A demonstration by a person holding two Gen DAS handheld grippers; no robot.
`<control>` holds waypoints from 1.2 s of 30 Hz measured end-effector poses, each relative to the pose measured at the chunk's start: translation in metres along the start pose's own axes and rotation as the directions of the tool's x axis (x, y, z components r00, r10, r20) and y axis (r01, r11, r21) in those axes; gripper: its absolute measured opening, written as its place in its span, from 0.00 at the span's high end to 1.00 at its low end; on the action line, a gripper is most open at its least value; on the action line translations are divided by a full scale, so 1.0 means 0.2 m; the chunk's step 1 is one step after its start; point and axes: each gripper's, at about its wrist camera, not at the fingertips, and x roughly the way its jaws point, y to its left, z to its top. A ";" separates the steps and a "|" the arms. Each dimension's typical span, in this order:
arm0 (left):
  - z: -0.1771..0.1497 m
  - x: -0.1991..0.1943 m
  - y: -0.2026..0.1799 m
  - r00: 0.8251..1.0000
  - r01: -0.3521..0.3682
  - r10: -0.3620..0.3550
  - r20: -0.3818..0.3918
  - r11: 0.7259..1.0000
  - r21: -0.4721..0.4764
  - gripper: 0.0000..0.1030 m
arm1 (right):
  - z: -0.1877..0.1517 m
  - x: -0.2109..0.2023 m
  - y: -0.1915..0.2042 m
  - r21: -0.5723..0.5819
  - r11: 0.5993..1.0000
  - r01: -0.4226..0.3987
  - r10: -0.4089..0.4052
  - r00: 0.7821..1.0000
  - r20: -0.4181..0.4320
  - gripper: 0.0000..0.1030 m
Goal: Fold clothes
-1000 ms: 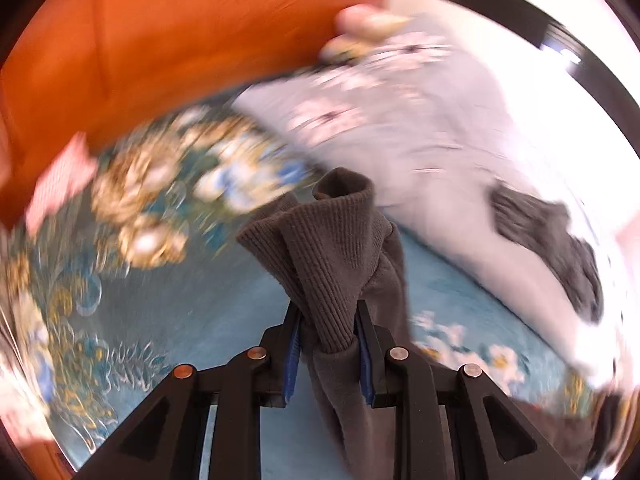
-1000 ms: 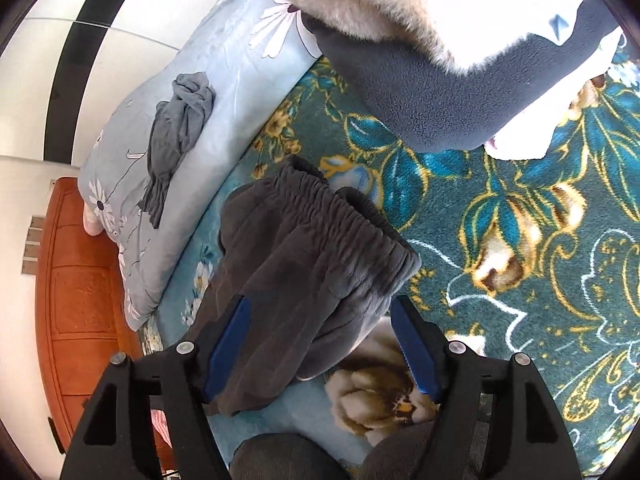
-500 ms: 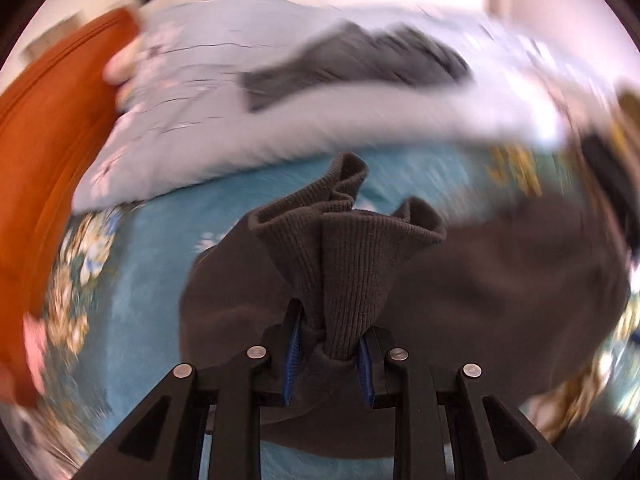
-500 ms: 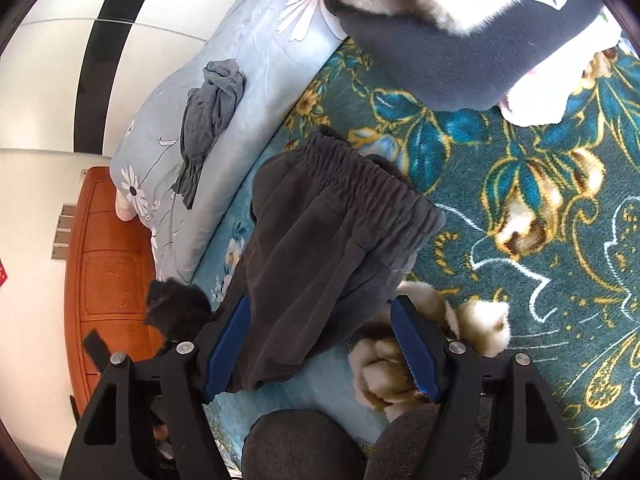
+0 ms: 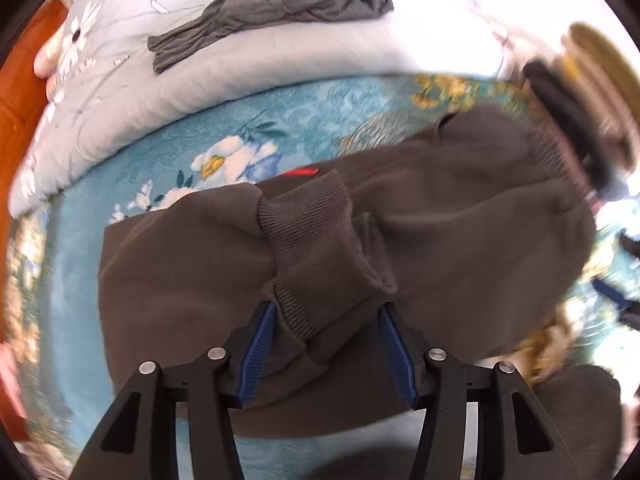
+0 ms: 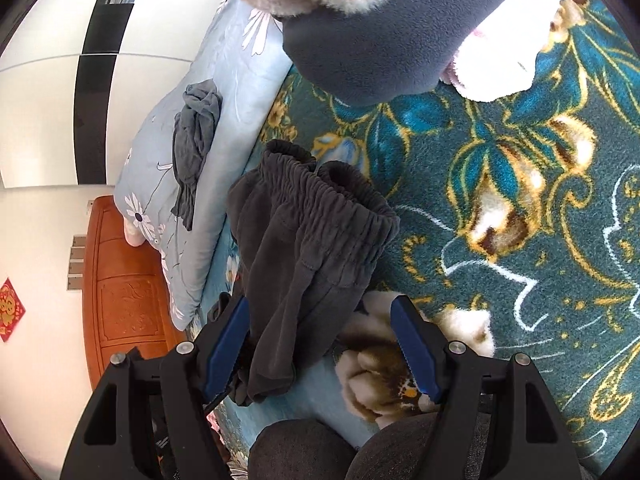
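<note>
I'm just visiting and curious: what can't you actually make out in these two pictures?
- Left wrist view: the dark grey trousers blur at their waistband end on the right, from motion.
- Right wrist view: the trousers' lower part is hidden behind the left jaw.
- Right wrist view: the fleece pile is cut off by the top edge.

The left gripper (image 5: 326,346) has let go — its jaws now apart, ribbed cuffs (image 5: 320,248) lying loose between.
</note>
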 end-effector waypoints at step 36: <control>-0.30 -0.30 0.61 0.999 -0.020 0.034 0.022 0.885 -0.466 0.44 | 0.10 0.17 -0.03 0.142 0.989 -0.044 0.032 0.996 0.087 0.27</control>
